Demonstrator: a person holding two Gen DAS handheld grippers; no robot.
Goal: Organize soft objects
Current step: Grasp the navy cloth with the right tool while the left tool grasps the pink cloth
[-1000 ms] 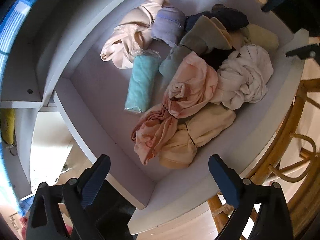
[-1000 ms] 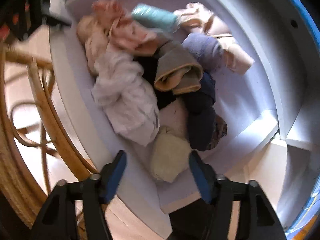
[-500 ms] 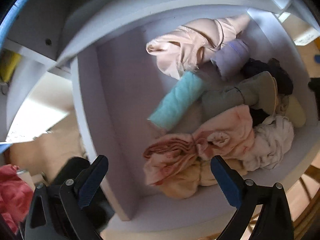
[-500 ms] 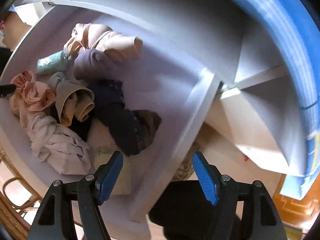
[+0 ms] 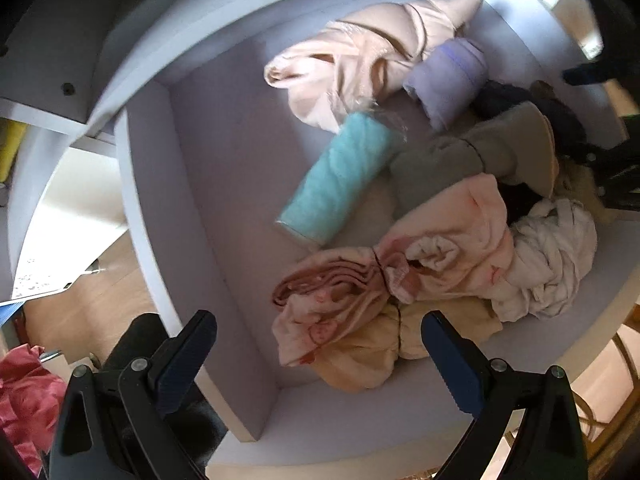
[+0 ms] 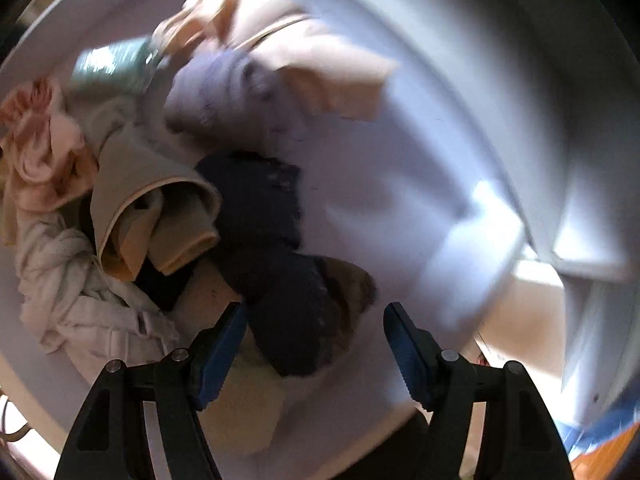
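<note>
filling one white drawer [image 5: 208, 216] — one teal roll [image 5: 336, 184], one lilac roll [image 5: 448, 80]

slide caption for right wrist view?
Open right gripper above a dark navy bundle among rolled garments in a white drawer.

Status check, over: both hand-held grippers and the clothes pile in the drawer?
Left hand-held gripper open, empty, over pink bundle. Right hand-held gripper open, empty, above navy roll. Clothes heaped in white drawer; nothing blocking.
</note>
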